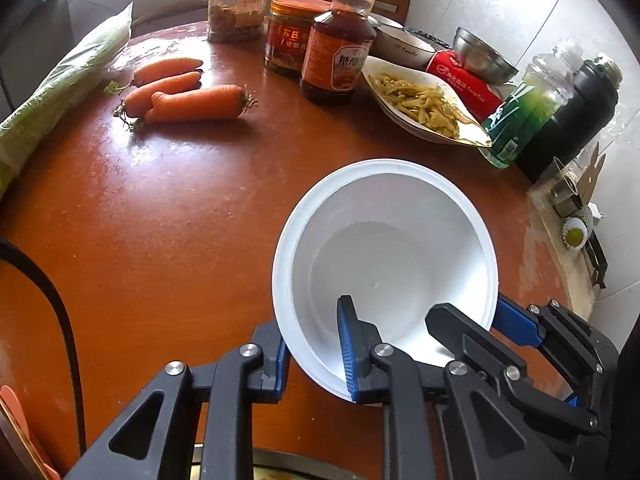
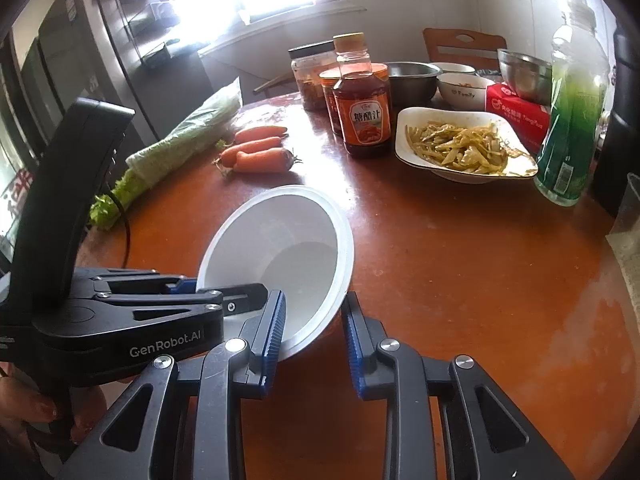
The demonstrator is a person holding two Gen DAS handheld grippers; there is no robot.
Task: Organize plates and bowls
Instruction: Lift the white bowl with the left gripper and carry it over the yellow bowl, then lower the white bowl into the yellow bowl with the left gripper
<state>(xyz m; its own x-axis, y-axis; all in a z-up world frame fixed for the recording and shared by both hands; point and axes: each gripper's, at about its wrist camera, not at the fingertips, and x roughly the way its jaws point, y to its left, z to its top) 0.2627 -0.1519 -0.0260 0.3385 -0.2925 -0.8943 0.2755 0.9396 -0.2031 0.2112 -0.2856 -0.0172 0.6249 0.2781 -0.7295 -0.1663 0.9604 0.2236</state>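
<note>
A white plastic bowl (image 1: 384, 248) is held tilted above the round brown table (image 1: 168, 208). My left gripper (image 1: 316, 344) is shut on its near rim, one blue pad inside the bowl and one outside. In the right wrist view the same bowl (image 2: 280, 248) shows with the left gripper (image 2: 192, 288) clamped on its left rim. My right gripper (image 2: 314, 340) straddles the bowl's near rim with its jaws apart, not pinching it. A white plate of yellow-green vegetable strips (image 2: 460, 148) sits at the back right.
Three carrots (image 1: 180, 92), bagged greens (image 1: 56, 92), a sauce bottle (image 1: 340, 48), two jars (image 1: 236, 4), a ceramic bowl (image 1: 404, 48), steel bowls (image 1: 480, 56), a red tissue pack (image 1: 464, 80), a green bottle (image 1: 528, 108) and a black flask (image 1: 576, 120) stand on the far half of the table.
</note>
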